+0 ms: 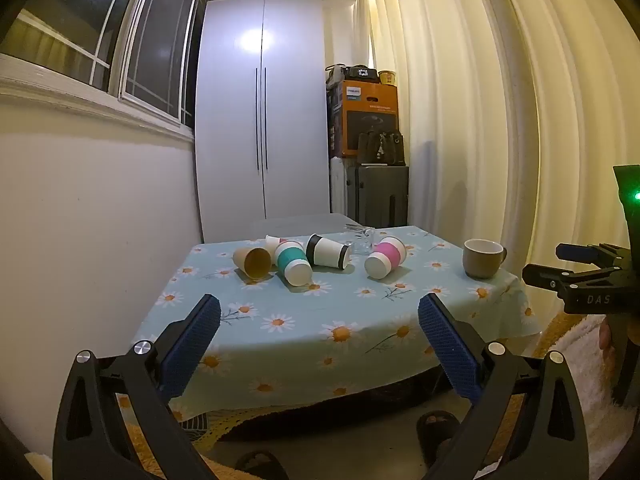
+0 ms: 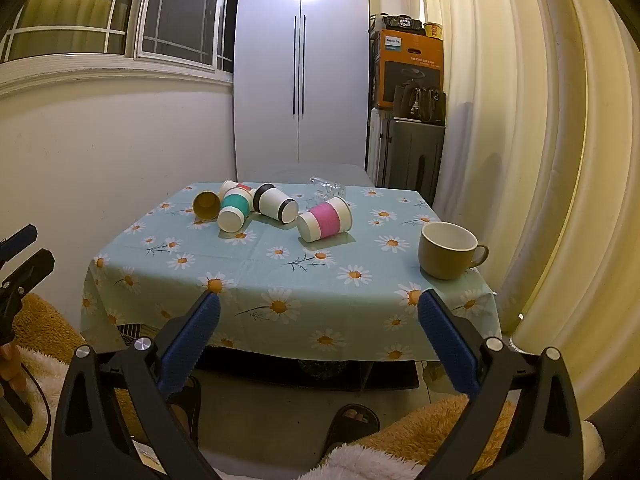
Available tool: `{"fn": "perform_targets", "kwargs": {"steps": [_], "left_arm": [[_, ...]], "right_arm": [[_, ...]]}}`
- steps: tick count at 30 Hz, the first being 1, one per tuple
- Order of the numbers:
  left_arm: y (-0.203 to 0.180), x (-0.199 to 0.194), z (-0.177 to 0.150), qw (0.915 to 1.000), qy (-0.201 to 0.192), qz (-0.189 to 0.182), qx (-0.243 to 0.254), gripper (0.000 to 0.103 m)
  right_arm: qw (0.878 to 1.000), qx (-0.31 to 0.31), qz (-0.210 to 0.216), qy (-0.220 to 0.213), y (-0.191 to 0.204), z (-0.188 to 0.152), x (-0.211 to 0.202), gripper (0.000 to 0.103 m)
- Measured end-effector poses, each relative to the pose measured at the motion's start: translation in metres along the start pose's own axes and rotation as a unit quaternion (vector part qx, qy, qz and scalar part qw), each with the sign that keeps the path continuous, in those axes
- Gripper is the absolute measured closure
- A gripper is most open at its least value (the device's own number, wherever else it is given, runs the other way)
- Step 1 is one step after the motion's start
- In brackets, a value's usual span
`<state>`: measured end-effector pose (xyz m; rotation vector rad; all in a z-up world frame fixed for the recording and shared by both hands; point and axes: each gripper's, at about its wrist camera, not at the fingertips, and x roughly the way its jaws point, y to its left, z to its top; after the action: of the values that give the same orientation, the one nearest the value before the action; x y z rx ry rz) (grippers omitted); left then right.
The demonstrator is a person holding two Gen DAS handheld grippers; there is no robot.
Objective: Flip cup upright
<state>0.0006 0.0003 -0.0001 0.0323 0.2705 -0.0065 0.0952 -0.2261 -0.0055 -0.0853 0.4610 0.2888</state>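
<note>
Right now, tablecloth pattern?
Light blue tablecloth with white-and-orange daisies; clearest in the right wrist view.

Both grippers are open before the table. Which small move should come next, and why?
Probably move the right gripper forward toward the pink-banded white paper cup. It lies on its side on the daisy-print tablecloth, apart from the other cups and nearest the front edge. The brown ceramic mug already stands upright. The left gripper can wait, open.

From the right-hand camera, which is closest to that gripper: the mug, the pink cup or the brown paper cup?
From the right gripper:
1. Mug, upright near the table's front right corner.
2. Pink cup, lying mid-table.
3. Brown paper cup, lying at the far left.
</note>
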Motion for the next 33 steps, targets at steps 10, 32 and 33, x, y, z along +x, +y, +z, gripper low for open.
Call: {"fn": "perform_targets", "kwargs": {"steps": [10, 32, 33], "left_arm": [[-0.001, 0.000, 0.000, 1.0000, -0.004, 0.001, 0.004, 0.006], [-0.004, -0.001, 0.002, 1.0000, -0.005, -0.001, 0.006, 0.006], [-0.005, 0.000, 0.002, 1.0000, -0.005, -0.001, 0.006, 0.006]], "right_arm": [[1.000, 0.000, 0.000, 0.000, 0.000, 0.000, 0.000, 0.005], [1.000, 0.000, 0.000, 0.000, 0.001, 0.000, 0.001, 0.005], [1.000, -0.001, 0.000, 0.000, 0.001, 0.000, 0.001, 0.005]]}}
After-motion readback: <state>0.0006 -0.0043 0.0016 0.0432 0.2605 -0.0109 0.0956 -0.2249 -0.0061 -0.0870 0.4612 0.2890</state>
